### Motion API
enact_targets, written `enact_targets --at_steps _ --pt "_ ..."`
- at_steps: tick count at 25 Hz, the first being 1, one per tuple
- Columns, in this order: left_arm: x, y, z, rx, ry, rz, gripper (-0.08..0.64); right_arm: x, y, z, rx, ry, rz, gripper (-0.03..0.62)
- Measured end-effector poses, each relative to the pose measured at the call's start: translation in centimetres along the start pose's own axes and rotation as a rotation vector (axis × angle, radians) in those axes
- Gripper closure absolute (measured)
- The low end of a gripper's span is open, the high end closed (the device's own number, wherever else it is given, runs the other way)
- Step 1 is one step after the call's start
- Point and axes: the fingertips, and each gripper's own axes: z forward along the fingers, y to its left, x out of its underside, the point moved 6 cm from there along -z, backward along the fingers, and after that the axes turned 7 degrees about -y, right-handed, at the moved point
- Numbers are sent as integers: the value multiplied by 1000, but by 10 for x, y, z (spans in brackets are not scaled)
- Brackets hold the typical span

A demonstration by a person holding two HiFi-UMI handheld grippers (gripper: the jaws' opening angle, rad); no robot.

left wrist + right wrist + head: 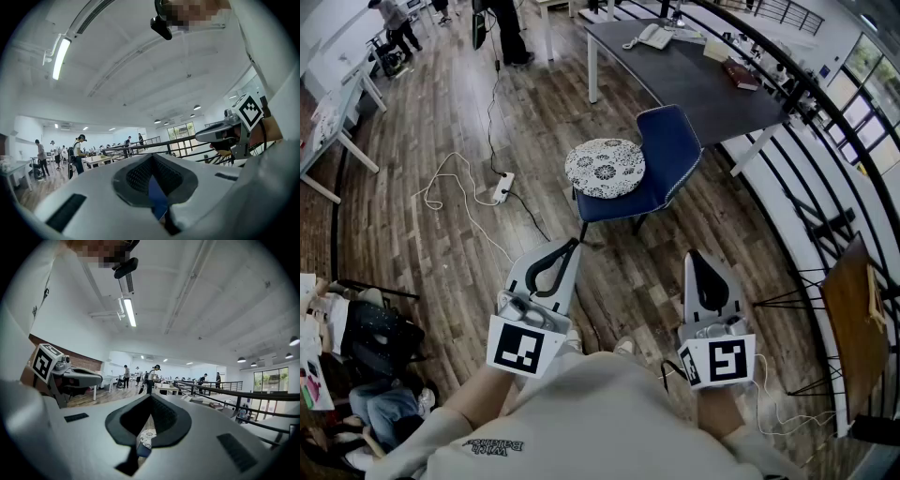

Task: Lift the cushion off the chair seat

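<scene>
A round white cushion (606, 167) with a dark flower pattern lies on the seat of a blue chair (667, 148) a short way ahead on the wooden floor. My left gripper (573, 246) and right gripper (695, 255) are held level near my body, well short of the chair, both shut and empty. In the left gripper view the jaws of the left gripper (152, 157) meet at their tips, and the blue chair (157, 197) shows through the slit below. In the right gripper view the right gripper (151, 397) is shut too, with the cushion (146, 439) seen through its slit.
A dark table (694, 80) with a telephone (654, 36) and a book (741, 73) stands behind the chair. A power strip (502, 186) with a white cable lies left of the chair. A black railing (806, 159) runs along the right. People stand far off.
</scene>
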Motion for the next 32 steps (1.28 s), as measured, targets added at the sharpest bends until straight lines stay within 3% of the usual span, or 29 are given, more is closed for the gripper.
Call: enact_targets --at_steps 14,18,28,32 --pt "7 -4 12 -14 22 -13 555 12 -15 -2 10 6 42 589" --pt "7 -12 16 -15 33 -36 555 14 -20 -7 -4 6 31 589" --pt "10 -40 28 -50 56 6 555 25 -43 -19 -30 9 35 589" --pt "10 -57 32 -70 51 -23 555 30 -58 -29 -45 7 43 590"
